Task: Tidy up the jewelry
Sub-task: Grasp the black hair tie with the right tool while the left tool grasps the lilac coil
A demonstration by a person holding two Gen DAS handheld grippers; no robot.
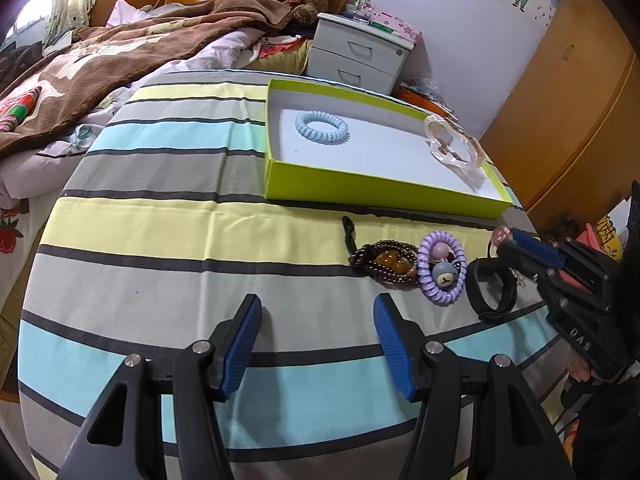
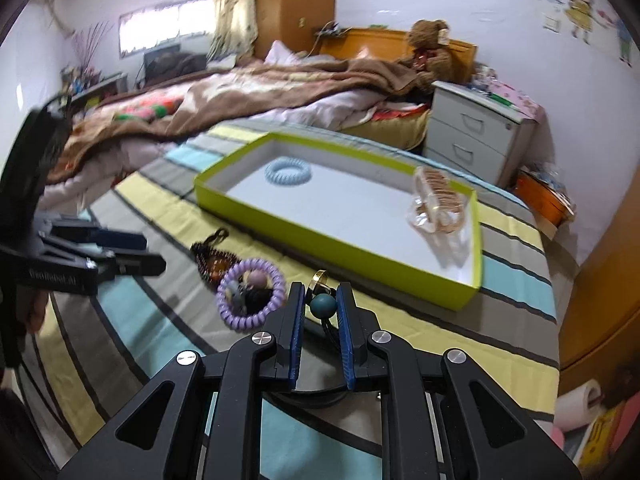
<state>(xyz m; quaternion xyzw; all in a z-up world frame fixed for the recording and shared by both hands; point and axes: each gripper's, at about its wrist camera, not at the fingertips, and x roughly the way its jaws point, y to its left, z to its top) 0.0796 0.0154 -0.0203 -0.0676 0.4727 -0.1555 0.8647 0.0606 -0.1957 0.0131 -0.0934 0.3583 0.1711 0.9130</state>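
A lime-green tray (image 1: 372, 185) (image 2: 348, 258) lies on the striped cloth and holds a blue coil band (image 1: 321, 127) (image 2: 288, 173) and a clear bangle (image 1: 456, 145) (image 2: 438, 200). In front of it lie a brown bead bracelet (image 1: 386, 261) (image 2: 214, 261), a purple coil band (image 1: 442, 266) (image 2: 250, 294) with small charms, and a black band (image 1: 490, 290). My left gripper (image 1: 318, 344) is open and empty above the cloth, left of the pile. My right gripper (image 2: 322, 304) is shut on a hair tie with a teal bead (image 2: 323, 305) and a gold ring (image 2: 320, 280).
A bed with a brown blanket (image 1: 132, 52) lies behind the table. A white nightstand (image 1: 360, 54) stands behind the tray and a wooden wardrobe (image 1: 560, 112) at the right. A small black clip (image 1: 349, 232) lies on the cloth near the tray.
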